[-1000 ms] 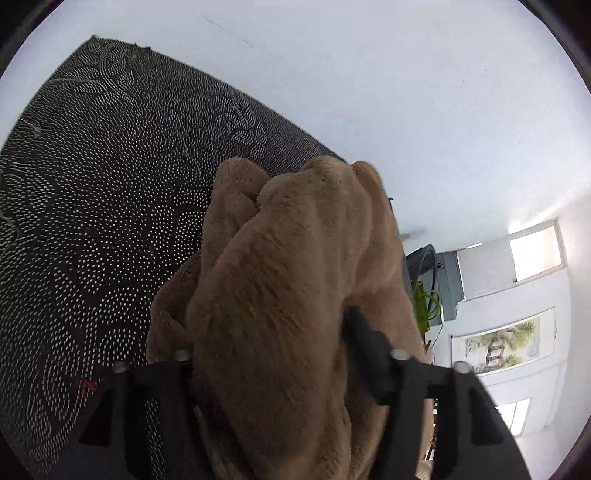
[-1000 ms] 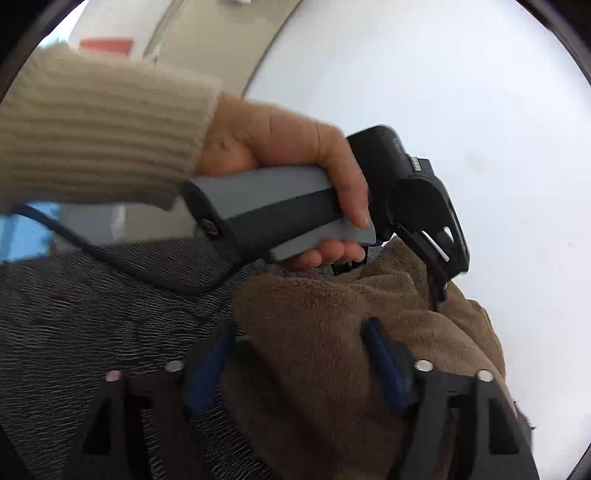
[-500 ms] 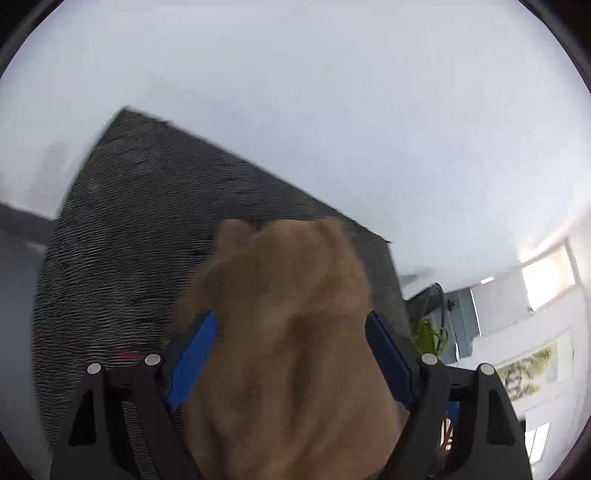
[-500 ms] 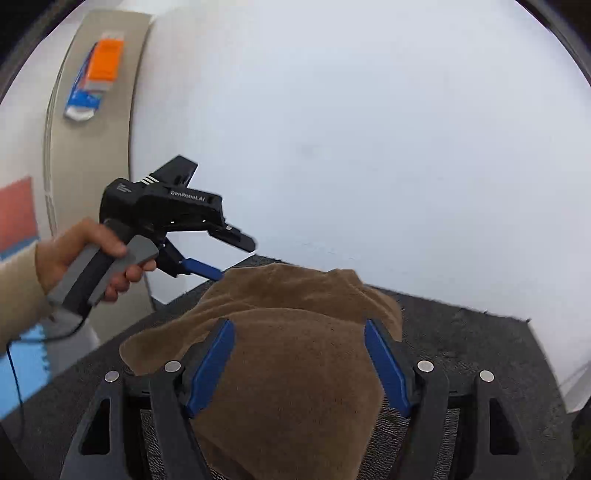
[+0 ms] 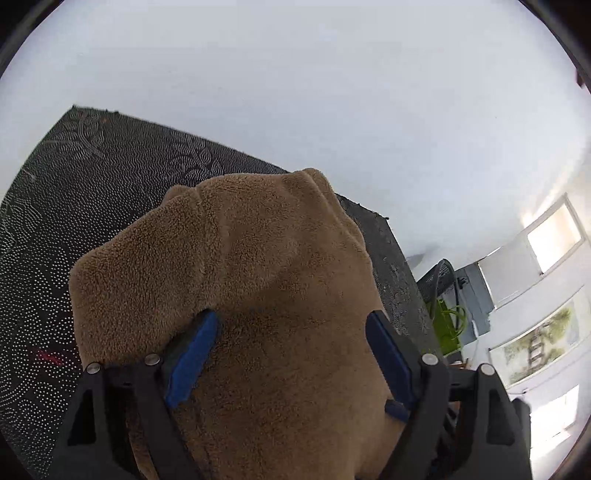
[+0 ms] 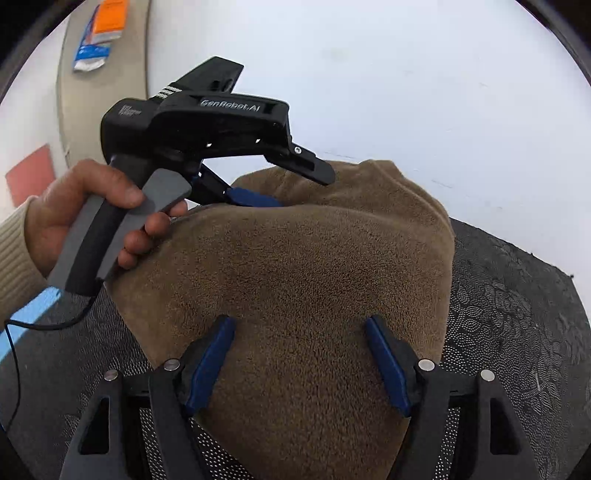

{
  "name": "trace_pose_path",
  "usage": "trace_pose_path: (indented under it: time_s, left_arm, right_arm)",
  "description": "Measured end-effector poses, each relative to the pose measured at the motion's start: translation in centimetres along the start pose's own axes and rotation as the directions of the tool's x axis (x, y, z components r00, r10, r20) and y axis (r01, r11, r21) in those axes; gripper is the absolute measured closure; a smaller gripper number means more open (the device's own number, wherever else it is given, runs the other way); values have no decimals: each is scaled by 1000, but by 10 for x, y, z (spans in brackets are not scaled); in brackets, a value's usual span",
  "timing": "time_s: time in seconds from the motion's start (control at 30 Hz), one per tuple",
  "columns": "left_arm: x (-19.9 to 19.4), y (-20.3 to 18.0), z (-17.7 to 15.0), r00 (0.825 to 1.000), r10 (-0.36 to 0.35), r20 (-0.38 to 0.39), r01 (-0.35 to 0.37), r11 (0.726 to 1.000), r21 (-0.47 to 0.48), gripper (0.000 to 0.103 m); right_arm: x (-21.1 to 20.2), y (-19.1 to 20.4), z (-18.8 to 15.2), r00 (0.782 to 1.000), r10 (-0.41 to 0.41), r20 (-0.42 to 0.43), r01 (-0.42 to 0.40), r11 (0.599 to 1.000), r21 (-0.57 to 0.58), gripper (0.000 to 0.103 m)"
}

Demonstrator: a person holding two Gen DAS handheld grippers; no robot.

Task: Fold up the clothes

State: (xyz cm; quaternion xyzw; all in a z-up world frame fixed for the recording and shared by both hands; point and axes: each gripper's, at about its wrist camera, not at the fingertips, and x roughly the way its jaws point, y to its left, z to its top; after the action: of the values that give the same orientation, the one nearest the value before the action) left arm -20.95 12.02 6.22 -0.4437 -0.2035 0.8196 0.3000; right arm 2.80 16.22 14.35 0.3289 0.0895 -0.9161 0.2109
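Observation:
A brown fleece garment [image 5: 258, 240] lies bundled on a dark dotted mat [image 5: 92, 184]. My left gripper [image 5: 291, 314] straddles one end of it with its jaws spread wide. The fleece bulges between and over the blue pads [image 5: 192, 354] without being pinched. From the right wrist the same garment [image 6: 295, 258] fills the gap of my right gripper [image 6: 297, 321], whose pads press its sides. The left gripper [image 6: 299, 190] shows at the garment's far end, held by a hand [image 6: 74, 206] in a cream knit sleeve.
The mat [image 6: 517, 314] lies on a white tabletop [image 6: 406, 92]. A beige strip with an orange and blue packet [image 6: 103, 33] runs along the upper left. A black cable [image 6: 44, 325] trails from the left handle. Beyond the table stands a green plant [image 5: 447, 325] near bright windows.
The left jaws have widened off the bunched fleece and drawn back a little. The right gripper has rolled and swung round, so the left gripper now sits at the garment's far end.

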Motion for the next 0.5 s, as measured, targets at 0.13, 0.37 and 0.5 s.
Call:
trace_pose_path:
  time_s: [0.13,0.37,0.5]
  left_arm:
    - [2,0,-11,998,19,61,-22,999,43,17]
    - [5,3,-6,999,43,31,-44,998,40,17]
    - [-19,-2,-8,999,31,14,-30,999,-14,17]
  right_arm:
    - [0,2,-5,1000,26,-2,-25,999,20,28]
    - [-32,4,-14,998,53,35,-54,997,50,28]
    - [-80,-1,-31,992,23,124,-35,995,94,23]
